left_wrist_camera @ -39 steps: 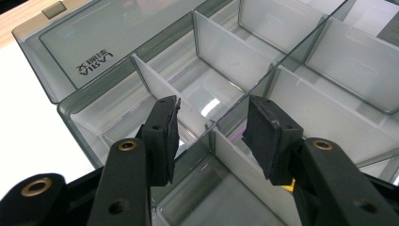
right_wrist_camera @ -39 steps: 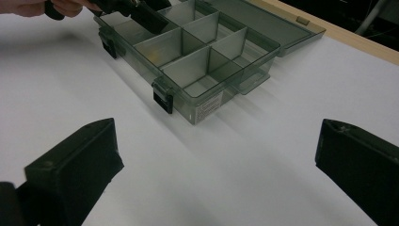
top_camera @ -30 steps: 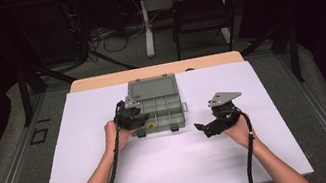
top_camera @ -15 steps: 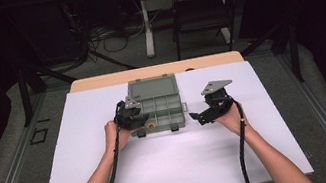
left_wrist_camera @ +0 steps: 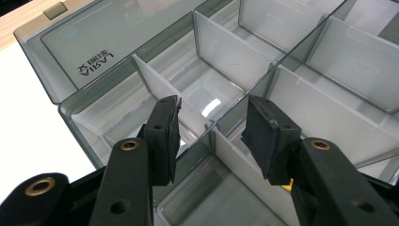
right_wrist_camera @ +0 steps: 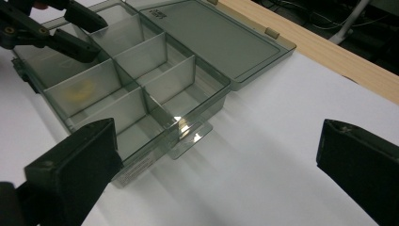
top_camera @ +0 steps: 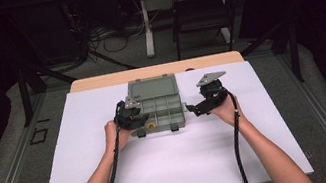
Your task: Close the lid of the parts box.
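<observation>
Beyond the grippers, a white sheet (top_camera: 174, 165) covers a wooden table (top_camera: 157, 70); farther off, a dark chair (top_camera: 202, 8) and floor cables (top_camera: 100, 36).

right claw (top_camera: 193, 110) moved leftward, nearer organizer box (top_camera: 155, 104)

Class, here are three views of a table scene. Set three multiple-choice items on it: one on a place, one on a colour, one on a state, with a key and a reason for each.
1. Where is the left gripper?
A. over the organizer box's near left corner
B. at the table's far right edge
C. on the floor

2. What colour is the sheet under the box?
A. red
B. white
C. green

3. How is the box's lid?
A. shut and latched
B. taken off and set aside
C. open, lying flat behind the compartments

Key: 1 A, the high view shows it at the box's near left. 2 B, the sheet is plain white. 3 C, the right gripper view shows the lid hinged back flat.
</observation>
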Demonstrator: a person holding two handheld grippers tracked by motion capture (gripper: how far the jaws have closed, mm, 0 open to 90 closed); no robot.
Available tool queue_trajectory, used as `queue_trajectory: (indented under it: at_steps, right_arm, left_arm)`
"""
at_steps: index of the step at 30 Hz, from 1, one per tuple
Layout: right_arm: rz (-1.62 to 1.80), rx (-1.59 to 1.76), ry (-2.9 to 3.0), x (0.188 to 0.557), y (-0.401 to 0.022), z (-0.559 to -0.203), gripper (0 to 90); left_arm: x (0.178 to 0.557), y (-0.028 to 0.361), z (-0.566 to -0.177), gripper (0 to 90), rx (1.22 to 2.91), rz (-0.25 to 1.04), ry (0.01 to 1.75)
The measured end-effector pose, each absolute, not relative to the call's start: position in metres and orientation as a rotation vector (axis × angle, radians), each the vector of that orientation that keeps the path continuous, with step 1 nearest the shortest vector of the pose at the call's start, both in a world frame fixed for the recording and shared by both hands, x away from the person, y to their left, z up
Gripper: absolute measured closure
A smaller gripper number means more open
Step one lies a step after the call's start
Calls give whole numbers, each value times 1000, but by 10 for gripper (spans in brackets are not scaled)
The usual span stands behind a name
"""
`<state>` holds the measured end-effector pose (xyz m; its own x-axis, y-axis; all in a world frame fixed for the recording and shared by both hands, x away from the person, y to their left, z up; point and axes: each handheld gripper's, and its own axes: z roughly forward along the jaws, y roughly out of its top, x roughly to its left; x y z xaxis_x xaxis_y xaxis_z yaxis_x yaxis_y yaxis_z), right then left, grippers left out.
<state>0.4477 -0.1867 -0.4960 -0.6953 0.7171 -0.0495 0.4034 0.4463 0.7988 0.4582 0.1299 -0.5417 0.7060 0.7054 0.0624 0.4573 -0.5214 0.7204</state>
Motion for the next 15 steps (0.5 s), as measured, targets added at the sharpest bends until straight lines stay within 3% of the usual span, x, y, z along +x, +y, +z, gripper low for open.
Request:
queue_trajectory:
  at_steps: [15]
  right_arm:
    - [1099,956,2306,470,-183,-493,0]
  left_arm:
    - [458,130,-542,556,2211,456,880]
